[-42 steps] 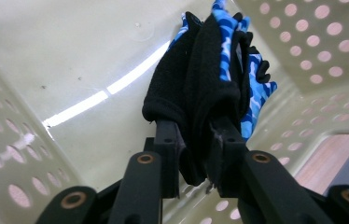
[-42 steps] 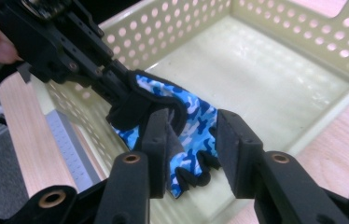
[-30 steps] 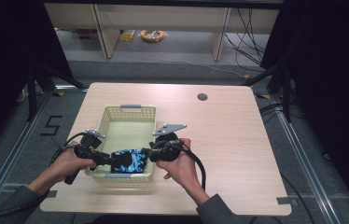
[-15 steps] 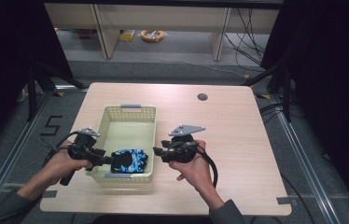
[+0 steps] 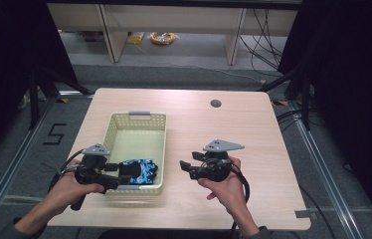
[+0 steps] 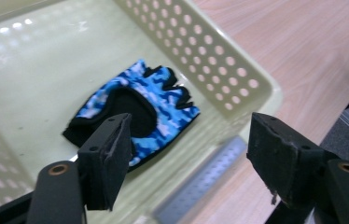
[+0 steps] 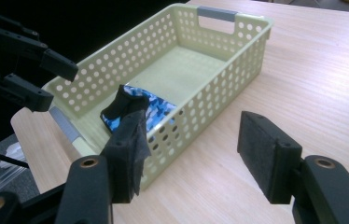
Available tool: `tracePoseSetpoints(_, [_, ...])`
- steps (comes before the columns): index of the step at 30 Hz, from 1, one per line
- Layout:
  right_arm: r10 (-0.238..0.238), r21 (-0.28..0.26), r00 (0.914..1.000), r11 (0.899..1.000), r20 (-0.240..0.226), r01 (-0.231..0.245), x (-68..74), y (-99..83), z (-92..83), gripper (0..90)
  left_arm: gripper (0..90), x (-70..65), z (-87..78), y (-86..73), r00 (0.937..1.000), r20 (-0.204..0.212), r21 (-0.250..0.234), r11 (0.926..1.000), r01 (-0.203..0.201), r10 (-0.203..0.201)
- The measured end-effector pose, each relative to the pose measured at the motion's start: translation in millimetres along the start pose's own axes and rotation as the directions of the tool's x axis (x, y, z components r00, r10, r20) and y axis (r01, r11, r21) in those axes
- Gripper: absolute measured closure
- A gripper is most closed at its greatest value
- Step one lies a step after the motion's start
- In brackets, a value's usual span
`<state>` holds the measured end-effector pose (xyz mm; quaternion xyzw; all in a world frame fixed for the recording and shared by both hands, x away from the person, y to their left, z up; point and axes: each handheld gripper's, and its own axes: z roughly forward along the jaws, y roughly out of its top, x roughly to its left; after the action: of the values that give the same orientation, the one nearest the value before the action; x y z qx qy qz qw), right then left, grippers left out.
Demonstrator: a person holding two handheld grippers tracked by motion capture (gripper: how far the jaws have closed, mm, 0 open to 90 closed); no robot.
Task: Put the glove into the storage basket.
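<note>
Both tongs, left (image 5: 116,178) and right (image 5: 186,167), just opened and drawn apart, holding nothing, glove (image 5: 141,172) now released inside basket (image 5: 137,118), placing apparently done.

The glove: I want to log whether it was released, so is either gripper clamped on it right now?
No. The blue camouflage glove lies loose on the basket floor, beyond the left gripper's spread jaws, and the right gripper is over the table.

even overhead light on the table (image 5: 253,124), dark surroundings; soft glare inside the basket (image 6: 32,28), slightly blurred.
</note>
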<state>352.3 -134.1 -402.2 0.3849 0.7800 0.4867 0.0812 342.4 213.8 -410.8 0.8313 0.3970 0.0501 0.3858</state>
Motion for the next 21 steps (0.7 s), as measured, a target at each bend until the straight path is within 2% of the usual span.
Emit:
tracePoseSetpoints(1, [-0.013, -0.003, 0.9999, 1.000, 0.006, 0.013, -2.0, -1.8, -2.4, 41.9, 29.4, -3.3, 0.5, -0.5, 1.0000, 0.006, -0.009, 1.0000, 0.003, -0.003])
tracePoseSetpoints(2, [0.002, -0.013, 1.0000, 1.000, 0.009, -0.002, -3.8, -4.2, -6.6, 42.0, 28.8, -5.6, 1.9, -0.9, 0.9998, 0.014, -0.023, 0.9997, 0.013, -0.012])
tracePoseSetpoints(3, [-0.015, -0.018, 0.9998, 1.000, 0.009, 0.016, -6.2, -5.0, -9.4, 41.9, 28.3, -6.6, 1.6, -1.4, 0.9999, 0.017, -0.016, 0.9999, -0.001, 0.001])
tracePoseSetpoints(4, [0.013, -0.020, 0.9999, 1.000, 0.012, -0.012, -6.4, -6.8, -11.8, 41.8, 28.1, -11.1, 3.9, -2.6, 0.9996, 0.024, -0.036, 0.9992, 0.016, -0.016])
tracePoseSetpoints(5, [-0.009, -0.030, 0.9998, 0.999, 0.016, 0.010, -10.5, -8.9, -15.3, 41.6, 27.9, -12.8, 3.9, -3.4, 0.9997, 0.025, -0.028, 0.9996, 0.005, -0.005])
tracePoseSetpoints(6, [0.018, -0.027, 0.9997, 0.999, 0.017, -0.018, -11.5, -11.2, -18.9, 41.4, 27.8, -16.0, 5.3, -4.3, 0.9993, 0.033, -0.044, 0.9989, 0.017, -0.016])
tracePoseSetpoints(7, [0.025, -0.031, 0.9992, 0.999, 0.030, -0.024, -13.4, -13.4, -22.7, 41.3, 27.7, -18.3, 5.6, -4.9, 0.9990, 0.043, -0.048, 0.9987, 0.018, -0.015])
tracePoseSetpoints(8, [0.011, -0.052, 0.9996, 0.999, 0.027, -0.009, -16.6, -15.9, -24.2, 40.9, 27.5, -20.4, 5.9, -5.3, 0.9984, 0.055, -0.051, 0.9986, 0.014, -0.011])
tracePoseSetpoints(9, [0.031, -0.052, 0.9990, 0.998, 0.032, -0.030, -17.3, -18.7, -27.3, 40.4, 27.3, -23.4, 6.3, -5.9, 0.9984, 0.056, -0.061, 0.9980, 0.013, -0.010])
tracePoseSetpoints(10, [0.020, -0.058, 0.9994, 0.998, 0.028, -0.019, -20.3, -21.0, -29.0, 39.9, 27.2, -25.8, 6.5, -6.0, 0.9985, 0.054, -0.067, 0.9977, 0.007, -0.003])
tracePoseSetpoints(11, [0.038, -0.064, 0.9983, 0.997, 0.045, -0.035, -20.8, -24.0, -32.1, 39.4, 27.0, -28.4, 7.0, -6.4, 0.9986, 0.054, -0.080, 0.9968, 0.005, 0.000])
tracePoseSetpoints(12, [0.041, -0.058, 0.9984, 0.998, 0.040, -0.038, -23.0, -26.5, -34.0, 39.0, 26.6, -30.6, 7.7, -6.7, 0.9984, 0.057, -0.081, 0.9967, -0.002, 0.007])
tracePoseSetpoints(14, [0.022, -0.075, 0.9978, 0.997, 0.062, -0.017, -26.9, -32.5, -37.7, 38.4, 25.6, -35.9, 10.4, -7.8, 0.9971, 0.075, -0.095, 0.9955, 0.000, 0.007])
tracePoseSetpoints(16, [0.065, -0.071, 0.9967, 0.996, 0.049, -0.061, -26.5, -37.5, -40.4, 38.0, 25.5, -40.2, 12.0, -8.9, 0.9961, 0.086, -0.091, 0.9958, -0.011, 0.019])
tracePoseSetpoints(18, [0.050, -0.079, 0.9970, 0.996, 0.060, -0.045, -30.8, -43.2, -42.4, 36.9, 24.3, -44.9, 15.6, -10.3, 0.9947, 0.097, -0.096, 0.9951, -0.027, 0.036])
tracePoseSetpoints(19, [0.082, -0.075, 0.9947, 0.994, 0.062, -0.077, -28.7, -44.5, -44.3, 36.6, 24.2, -46.3, 17.3, -10.9, 0.9939, 0.104, -0.095, 0.9951, -0.028, 0.037])
tracePoseSetpoints(20, [0.084, -0.079, 0.9947, 0.994, 0.059, -0.079, -29.3, -46.5, -45.2, 36.2, 23.9, -48.7, 19.7, -12.0, 0.9938, 0.105, -0.101, 0.9946, -0.024, 0.035])
tracePoseSetpoints(21, [0.061, -0.079, 0.9961, 0.995, 0.064, -0.055, -32.2, -48.9, -46.6, 35.5, 23.2, -49.6, 20.9, -12.3, 0.9928, 0.114, -0.101, 0.9945, -0.027, 0.038])
